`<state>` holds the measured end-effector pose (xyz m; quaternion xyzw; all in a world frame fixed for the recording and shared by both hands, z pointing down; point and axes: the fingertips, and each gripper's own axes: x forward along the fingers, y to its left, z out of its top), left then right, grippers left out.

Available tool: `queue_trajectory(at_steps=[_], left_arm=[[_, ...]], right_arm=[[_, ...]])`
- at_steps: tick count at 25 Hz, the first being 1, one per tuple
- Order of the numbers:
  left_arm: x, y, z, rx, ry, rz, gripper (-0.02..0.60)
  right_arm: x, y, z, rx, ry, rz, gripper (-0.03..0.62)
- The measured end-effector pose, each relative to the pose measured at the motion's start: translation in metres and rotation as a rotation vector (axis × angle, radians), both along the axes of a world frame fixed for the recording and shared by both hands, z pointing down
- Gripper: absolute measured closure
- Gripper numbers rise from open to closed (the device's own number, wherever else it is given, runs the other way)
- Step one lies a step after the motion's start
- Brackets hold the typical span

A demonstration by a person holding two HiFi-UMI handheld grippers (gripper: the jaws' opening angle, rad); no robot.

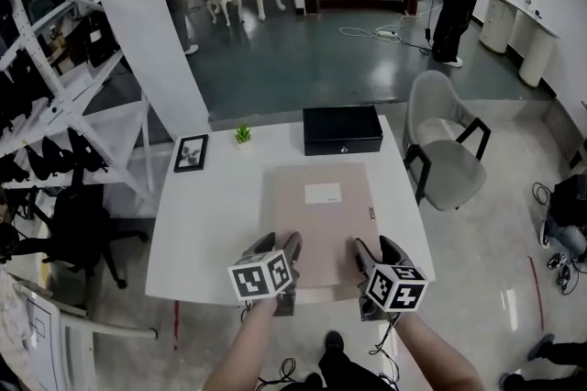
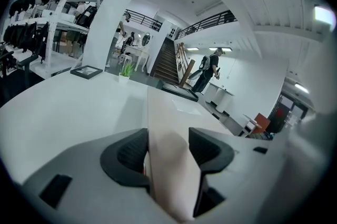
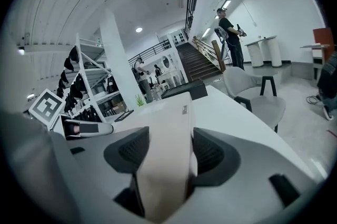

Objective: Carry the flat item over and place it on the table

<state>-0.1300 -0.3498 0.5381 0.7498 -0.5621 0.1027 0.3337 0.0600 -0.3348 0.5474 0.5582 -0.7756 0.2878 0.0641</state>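
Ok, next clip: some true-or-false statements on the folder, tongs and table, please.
1. The left tongs and the right tongs are both shut on the beige folder. True.
2. The black box sits on top of the folder. False: it stands on the table beyond the folder's far edge.
3. The plant stands between the picture frame and the black box. True.
4. The grey chair is at the table's left side. False: it is at the right.

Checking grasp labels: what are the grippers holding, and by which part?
Both clamp the beige folder by its near edge: left gripper at the left end, right gripper at the right.
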Motion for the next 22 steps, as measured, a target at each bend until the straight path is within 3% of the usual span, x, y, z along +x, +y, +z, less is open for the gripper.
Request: queue_trajectory(at_steps=[22], left_arm=[[0.003,-0.016,0.022,-0.033,-0.048,-0.018,0.336]], right_arm=[[0.003,-0.02,0.017,-0.011,0.04,-0.007,0.344]])
